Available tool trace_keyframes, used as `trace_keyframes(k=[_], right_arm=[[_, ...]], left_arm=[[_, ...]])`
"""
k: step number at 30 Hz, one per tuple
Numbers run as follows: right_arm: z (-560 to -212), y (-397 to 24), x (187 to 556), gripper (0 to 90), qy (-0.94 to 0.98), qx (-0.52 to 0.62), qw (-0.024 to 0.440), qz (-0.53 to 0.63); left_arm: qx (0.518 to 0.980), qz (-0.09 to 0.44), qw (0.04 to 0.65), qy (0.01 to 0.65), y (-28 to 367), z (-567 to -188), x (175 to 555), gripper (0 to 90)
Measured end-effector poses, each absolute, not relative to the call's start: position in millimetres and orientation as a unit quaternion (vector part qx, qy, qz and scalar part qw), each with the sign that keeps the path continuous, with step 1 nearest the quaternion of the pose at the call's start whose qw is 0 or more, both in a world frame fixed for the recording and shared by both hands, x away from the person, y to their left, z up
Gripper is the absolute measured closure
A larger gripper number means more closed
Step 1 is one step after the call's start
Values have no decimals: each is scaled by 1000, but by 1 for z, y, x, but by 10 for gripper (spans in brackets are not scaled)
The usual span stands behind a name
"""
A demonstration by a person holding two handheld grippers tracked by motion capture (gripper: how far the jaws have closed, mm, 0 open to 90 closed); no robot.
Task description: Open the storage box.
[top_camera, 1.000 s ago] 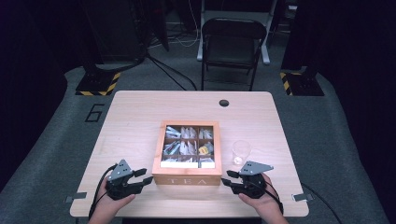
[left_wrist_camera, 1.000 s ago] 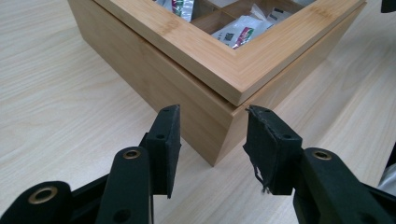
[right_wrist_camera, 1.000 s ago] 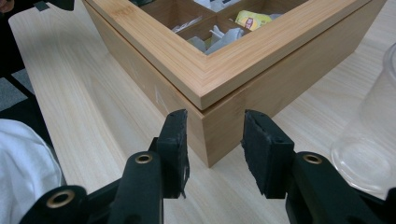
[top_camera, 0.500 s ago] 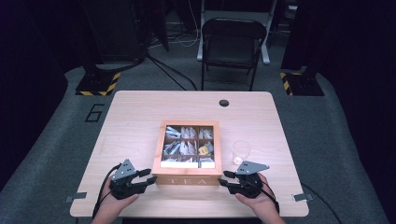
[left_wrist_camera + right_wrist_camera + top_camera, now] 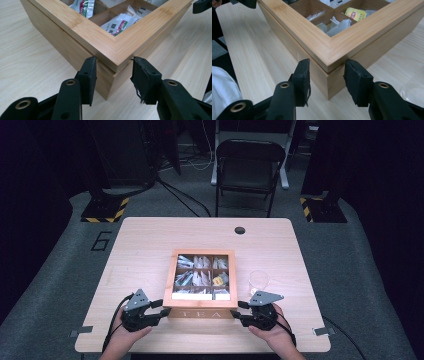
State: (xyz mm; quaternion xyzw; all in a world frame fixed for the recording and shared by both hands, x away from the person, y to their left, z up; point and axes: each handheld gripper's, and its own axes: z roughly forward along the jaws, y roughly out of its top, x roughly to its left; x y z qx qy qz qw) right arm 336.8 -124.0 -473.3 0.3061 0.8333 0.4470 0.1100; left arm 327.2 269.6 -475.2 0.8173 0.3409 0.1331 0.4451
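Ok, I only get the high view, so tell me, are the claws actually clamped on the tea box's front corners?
Observer: The left claw straddles its corner of the tea box. Its jaws have just been opening, and the pads seem to rest beside the wood without clamping it.
Operator: And the right one?
Observer: The right claw flanks its corner just below the lid seam, and its jaws have just been opening too.
Operator: Pads okay?
Observer: One left pad is frayed along its lower edge.
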Motion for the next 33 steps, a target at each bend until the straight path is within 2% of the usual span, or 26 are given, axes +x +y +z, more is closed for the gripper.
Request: trace_keyframes(k=[15,18,33], right_arm=[[-462,-121,340,524,826,318,115,450],[-458,-122,341,525,824,321,114,453],[-431,-122,346,524,818,332,122,455]], left_arm=[[811,138,450,348,267,-463,328,527],[811,148,445,350,266,-458,329,501],[811,177,449,332,266,-427,333,497]])
